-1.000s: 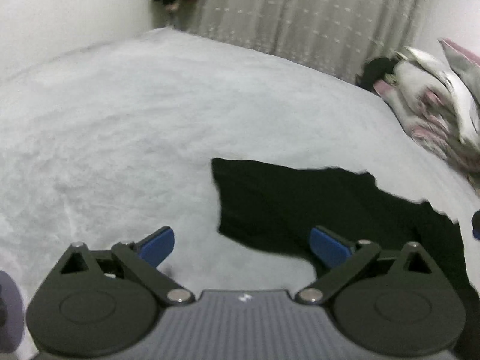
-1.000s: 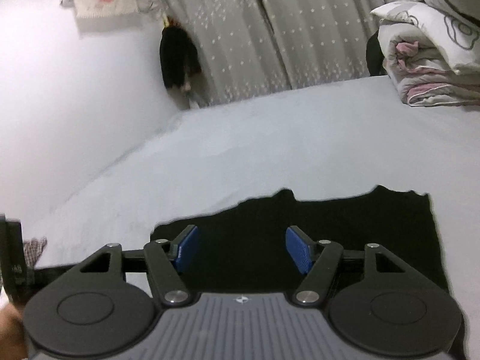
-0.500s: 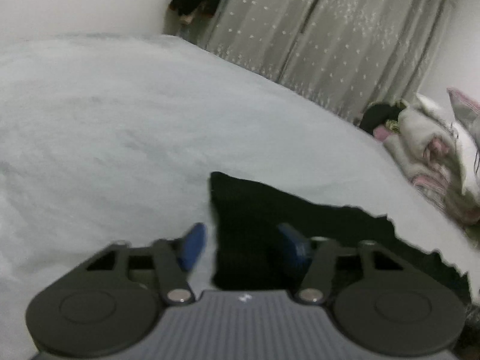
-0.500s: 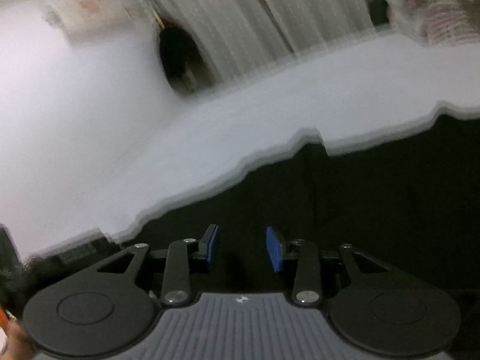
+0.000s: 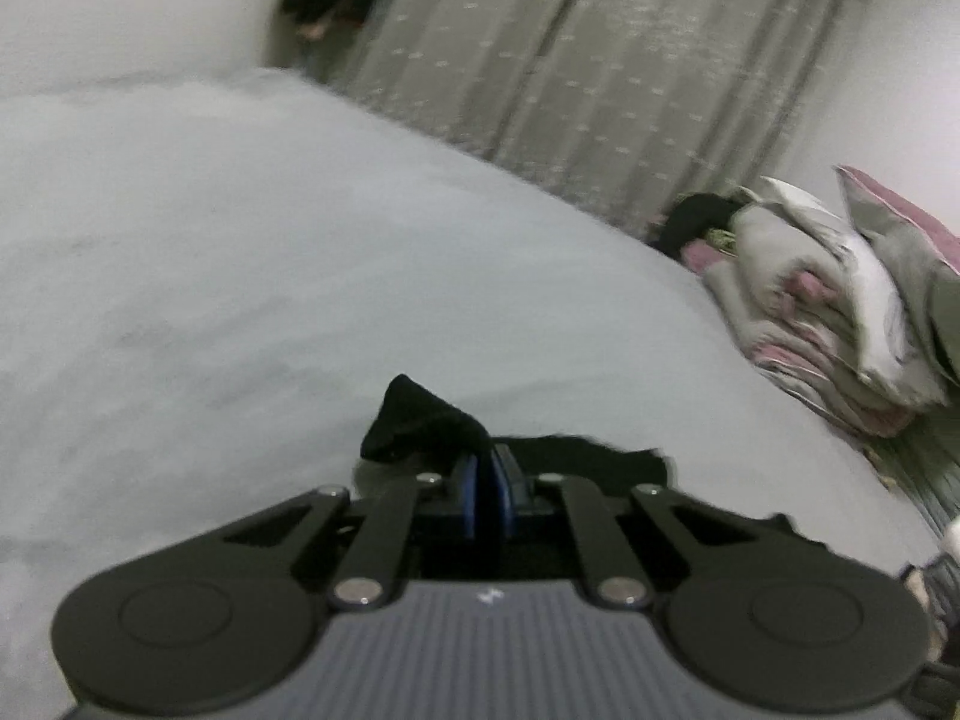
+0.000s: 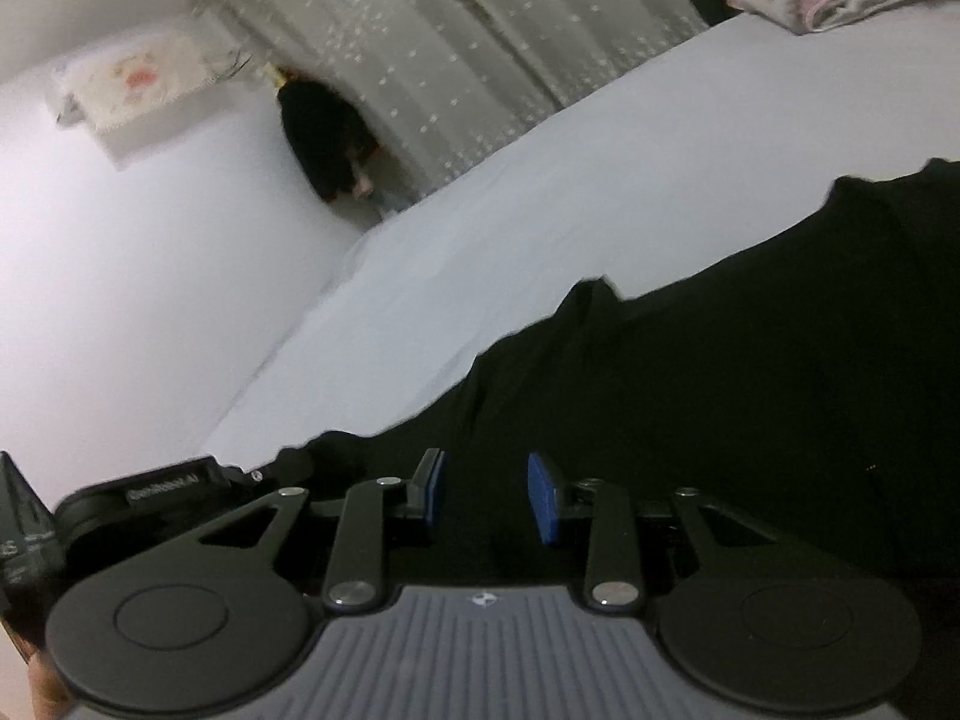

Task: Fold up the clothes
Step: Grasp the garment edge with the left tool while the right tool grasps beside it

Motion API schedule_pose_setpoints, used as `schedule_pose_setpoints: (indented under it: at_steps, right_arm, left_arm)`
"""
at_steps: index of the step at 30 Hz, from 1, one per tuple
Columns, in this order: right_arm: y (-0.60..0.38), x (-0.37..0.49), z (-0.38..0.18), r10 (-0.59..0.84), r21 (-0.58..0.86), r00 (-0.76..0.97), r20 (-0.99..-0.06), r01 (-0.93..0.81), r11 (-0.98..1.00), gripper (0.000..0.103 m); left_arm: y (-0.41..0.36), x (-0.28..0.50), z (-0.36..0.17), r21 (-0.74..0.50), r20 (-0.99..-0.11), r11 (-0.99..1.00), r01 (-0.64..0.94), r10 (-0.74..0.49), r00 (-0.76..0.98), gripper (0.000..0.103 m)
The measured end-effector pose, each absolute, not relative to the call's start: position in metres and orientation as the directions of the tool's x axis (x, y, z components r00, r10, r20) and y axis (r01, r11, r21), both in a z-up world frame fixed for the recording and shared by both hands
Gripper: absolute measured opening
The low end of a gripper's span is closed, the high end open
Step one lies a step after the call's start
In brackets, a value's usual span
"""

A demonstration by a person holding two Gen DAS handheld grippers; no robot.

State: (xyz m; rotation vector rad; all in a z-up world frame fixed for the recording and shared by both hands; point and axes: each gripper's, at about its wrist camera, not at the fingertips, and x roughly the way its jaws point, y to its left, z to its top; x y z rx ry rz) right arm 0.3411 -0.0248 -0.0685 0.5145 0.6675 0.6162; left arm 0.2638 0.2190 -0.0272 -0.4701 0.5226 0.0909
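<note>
one black garment (image 6: 750,360) lies on the pale grey bed (image 5: 252,276), and it is the only piece of clothing spread out that i can count. two grippers are in play. my left gripper (image 5: 486,495) has just been closing; its two blue pads now stand almost together with a corner of the black garment (image 5: 420,426) pinched between them, and that corner bunches up in a small peak just beyond the tips. the rest of the cloth trails off to the right, flat on the bed.

my right gripper (image 6: 491,495) has its two blue pads partly apart, a clear gap between them. it is low over the black garment, which fills the lower right of that view, but i cannot tell whether the pads touch or hold any fold of it; the cloth is too dark to read there. the right view is tilted, so the bed edge runs on a slant.

at the lower left of the right view i see part of the other gripper's black body (image 6: 162,489).

further off: one pile of grey and pink bedding (image 5: 840,312) at the far right of the bed, one grey dotted curtain (image 5: 600,60) behind it, one dark item hanging (image 6: 327,132) in the corner by the white wall (image 6: 150,252). the left view is somewhat blurred.
</note>
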Motion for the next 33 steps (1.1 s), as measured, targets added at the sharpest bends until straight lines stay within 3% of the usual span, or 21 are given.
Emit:
schedule_pose_setpoints:
  at_steps: [6,10,12,14,18,21,25,27,29,33]
  right_arm:
    - [-0.050,0.351,-0.068,0.593,0.641,0.687,-0.420,-0.238,0.730,0.033]
    - [-0.067,0.358,-0.075,0.581,0.695,0.695,-0.423,-0.163,0.701,0.034]
    - [-0.074,0.361,-0.078,0.588,0.726,0.692,-0.419,-0.133,0.675,0.037]
    - [-0.078,0.364,-0.082,0.600,0.754,0.686,-0.412,-0.113,0.648,0.038]
    - [-0.078,0.363,-0.083,0.603,0.755,0.686,-0.408,-0.119,0.645,0.043]
    - [-0.069,0.362,-0.081,0.597,0.723,0.686,-0.417,-0.149,0.675,0.045]
    - [-0.050,0.355,-0.077,0.580,0.643,0.678,-0.451,-0.204,0.738,0.045]
    - [-0.040,0.350,-0.071,0.560,0.585,0.678,-0.477,-0.230,0.778,0.045]
    - [-0.031,0.341,-0.060,0.531,0.499,0.684,-0.500,-0.274,0.822,0.045]
    - [-0.017,0.327,-0.047,0.558,0.418,0.678,-0.479,-0.382,0.824,0.045]
  left_arm:
    - [0.173,0.284,-0.024,-0.438,-0.504,0.899,-0.010,-0.237,0.830,0.008]
    - [0.162,0.282,-0.053,-0.535,-0.430,0.835,0.127,-0.399,0.810,0.029]
    - [0.164,0.286,-0.061,-0.569,-0.429,0.809,0.147,-0.444,0.787,0.030]
    - [0.171,0.287,-0.056,-0.584,-0.430,0.802,0.124,-0.436,0.791,0.034]
    - [0.200,0.275,-0.044,-0.650,-0.343,0.750,0.122,-0.432,0.834,0.041]
    - [0.220,0.272,-0.042,-0.625,-0.382,0.780,0.042,-0.352,0.854,0.042]
    - [0.233,0.277,-0.055,-0.558,-0.493,0.825,-0.096,-0.236,0.838,0.039]
    - [0.236,0.277,-0.058,-0.568,-0.495,0.817,-0.099,-0.243,0.835,0.039]
    - [0.235,0.277,-0.058,-0.574,-0.495,0.815,-0.082,-0.265,0.827,0.033]
    - [0.227,0.277,-0.053,-0.566,-0.491,0.824,-0.012,-0.326,0.808,0.026]
